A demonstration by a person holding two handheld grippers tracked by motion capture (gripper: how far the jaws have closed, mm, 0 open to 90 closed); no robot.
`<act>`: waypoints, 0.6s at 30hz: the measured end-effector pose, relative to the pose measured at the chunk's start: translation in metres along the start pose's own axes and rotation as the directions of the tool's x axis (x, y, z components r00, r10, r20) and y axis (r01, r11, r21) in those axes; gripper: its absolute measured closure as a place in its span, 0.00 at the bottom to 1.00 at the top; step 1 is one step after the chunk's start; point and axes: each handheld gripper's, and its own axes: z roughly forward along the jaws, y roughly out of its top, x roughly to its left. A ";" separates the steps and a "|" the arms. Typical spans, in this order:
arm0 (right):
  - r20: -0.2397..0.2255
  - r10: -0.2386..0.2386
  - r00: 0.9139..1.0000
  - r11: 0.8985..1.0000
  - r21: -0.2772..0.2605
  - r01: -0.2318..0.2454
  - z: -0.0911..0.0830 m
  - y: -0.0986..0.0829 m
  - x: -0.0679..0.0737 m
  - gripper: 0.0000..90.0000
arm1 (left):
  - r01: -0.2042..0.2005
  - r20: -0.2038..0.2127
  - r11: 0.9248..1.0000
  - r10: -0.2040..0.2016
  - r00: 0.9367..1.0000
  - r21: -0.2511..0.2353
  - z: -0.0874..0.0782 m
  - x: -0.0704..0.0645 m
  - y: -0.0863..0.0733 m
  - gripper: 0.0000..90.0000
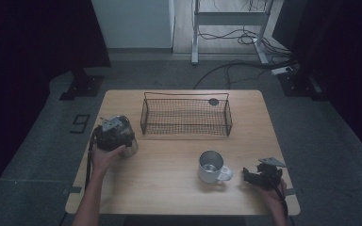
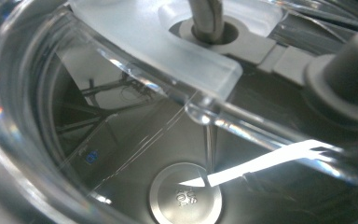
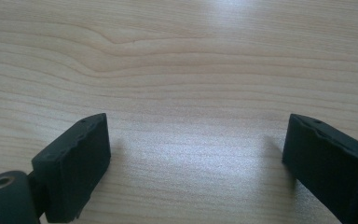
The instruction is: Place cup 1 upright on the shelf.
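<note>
Stamped lettering on disc at bottom of steel pot [image 2: 185, 198], too blurred to read beyond "304". Pot [image 1: 125, 136] upright near table's [image 1: 169, 188] left edge, left of wire basket [image 1: 186, 116], mouth up, long axis vertical. Left gripper [image 1: 111, 134] pressed right at pot's rim; jaw spread impossible to tell. Right gripper [image 3: 196, 163] near steel mug [image 1: 210, 165], jaws wide apart over bare wood.
</note>
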 end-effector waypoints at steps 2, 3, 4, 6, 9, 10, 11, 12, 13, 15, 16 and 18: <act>0.000 0.000 1.000 1.000 0.000 0.000 0.000 0.000 0.000 0.08 | 0.006 0.006 1.000 -0.006 1.000 -0.008 -0.002 -0.001 -0.001 0.05; 0.000 0.000 1.000 1.000 0.000 0.000 0.000 0.000 0.000 0.08 | 0.003 0.003 1.000 -0.003 1.000 -0.010 -0.003 -0.001 -0.001 0.05; 0.000 0.000 1.000 1.000 0.000 0.000 0.000 0.000 0.000 0.08 | 0.003 0.003 1.000 -0.003 1.000 -0.010 -0.003 -0.001 -0.001 0.05; 0.000 0.000 1.000 1.000 0.000 0.000 0.000 0.000 0.000 0.08 | -0.004 -0.001 1.000 0.004 1.000 -0.012 -0.007 -0.002 0.000 0.05; 0.000 0.001 1.000 1.000 0.000 -0.001 0.000 0.000 0.000 0.08 | -0.006 -0.002 1.000 0.006 1.000 -0.015 -0.012 -0.003 0.001 0.05; 0.000 0.001 1.000 1.000 0.000 -0.001 0.000 0.000 0.000 0.08 | -0.006 -0.002 1.000 0.006 1.000 -0.015 -0.012 -0.003 0.001 0.05; 0.001 0.001 1.000 1.000 0.000 -0.001 0.000 0.000 0.000 0.08 | -0.004 -0.004 1.000 0.004 1.000 -0.018 -0.013 -0.003 0.002 0.05; 0.001 0.001 1.000 1.000 -0.001 -0.001 0.000 0.000 0.000 0.09 | -0.003 -0.002 1.000 0.003 1.000 -0.020 -0.015 -0.004 0.003 0.05; 0.001 0.001 1.000 1.000 -0.001 -0.001 0.000 0.000 0.000 0.09 | -0.003 0.002 1.000 0.003 1.000 -0.024 -0.018 -0.004 0.004 0.05; 0.002 0.002 1.000 1.000 -0.001 -0.002 0.000 0.000 0.000 0.09 | -0.003 0.005 1.000 0.003 1.000 -0.026 -0.021 -0.005 0.005 0.05; 0.002 0.002 1.000 1.000 -0.001 -0.002 0.000 0.000 0.000 0.09 | -0.003 0.005 1.000 0.003 1.000 -0.026 -0.021 -0.005 0.005 0.05; 0.002 0.002 1.000 1.000 -0.001 -0.002 0.000 0.000 0.000 0.09 | -0.005 0.008 0.999 0.005 1.000 -0.032 -0.024 -0.006 0.007 0.05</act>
